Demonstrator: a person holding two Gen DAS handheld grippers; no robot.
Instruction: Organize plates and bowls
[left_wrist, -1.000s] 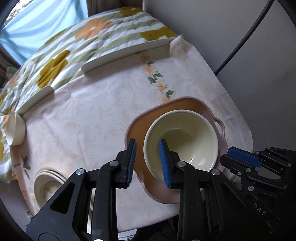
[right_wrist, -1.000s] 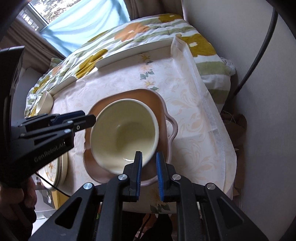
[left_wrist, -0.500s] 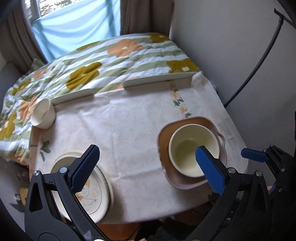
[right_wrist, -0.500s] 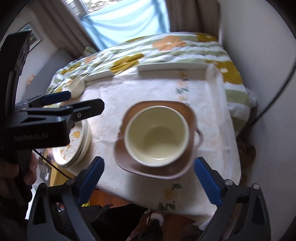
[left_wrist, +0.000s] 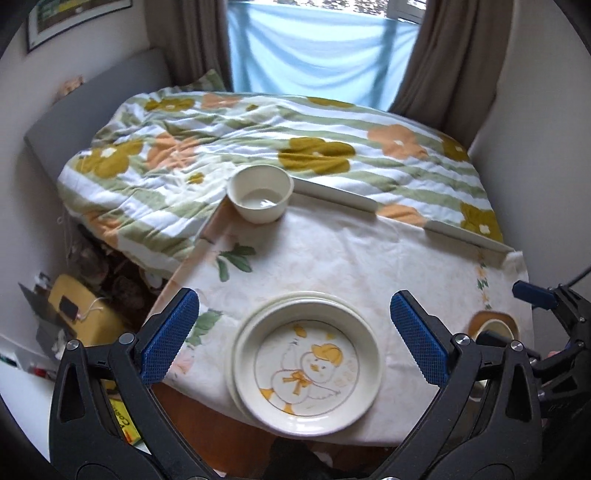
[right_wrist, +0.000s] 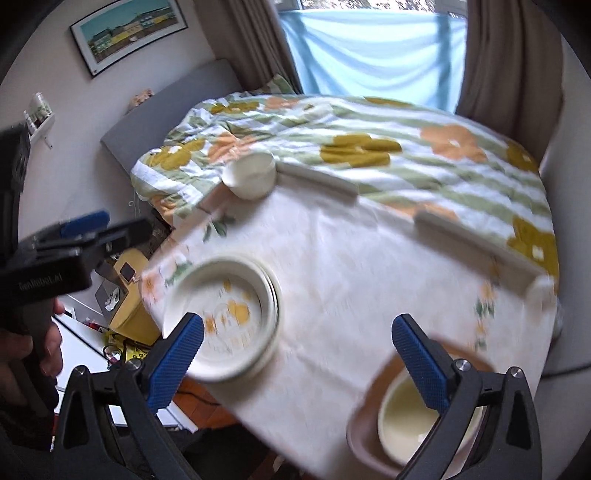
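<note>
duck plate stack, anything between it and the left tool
Nothing visible does. The open left tool hangs above the duck plate stack, its fingers empty, with only bare tablecloth around the stack.

Small bowl (left_wrist: 260, 197) behind plates (left_wrist: 306, 369); large bowl (right_wrist: 417, 424) right.

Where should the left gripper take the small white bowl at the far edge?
Grip the small white bowl by its rim, one finger inside and one outside the wall, coming from above on the near side. It stands upright and open, and a white strip touches its far right side. The left gripper is wide open and empty.
</note>
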